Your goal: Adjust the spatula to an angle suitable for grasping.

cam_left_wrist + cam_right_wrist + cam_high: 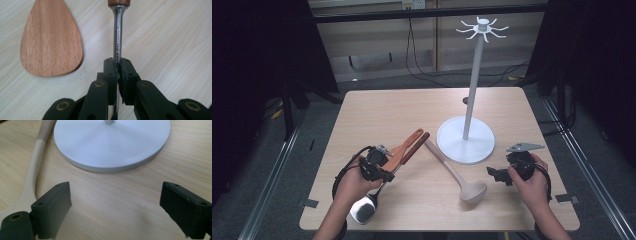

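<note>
No legible text or labels

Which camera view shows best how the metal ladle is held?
The left gripper view: the left hand-held gripper is shut on the metal ladle, and its shaft shows close up between the jaws. The high view shows the ladle whole but small, with the hand covering the grasp.

The counter (377,107) is pale wood with a fine straight grain. The stand (465,139) is white. At lower centre the ladle (462,180) is beige. The spatula (51,40) is reddish-brown wood. The spoon (117,37) has a shiny steel shaft (its handle is dark red-brown). The jaws are black.
</note>
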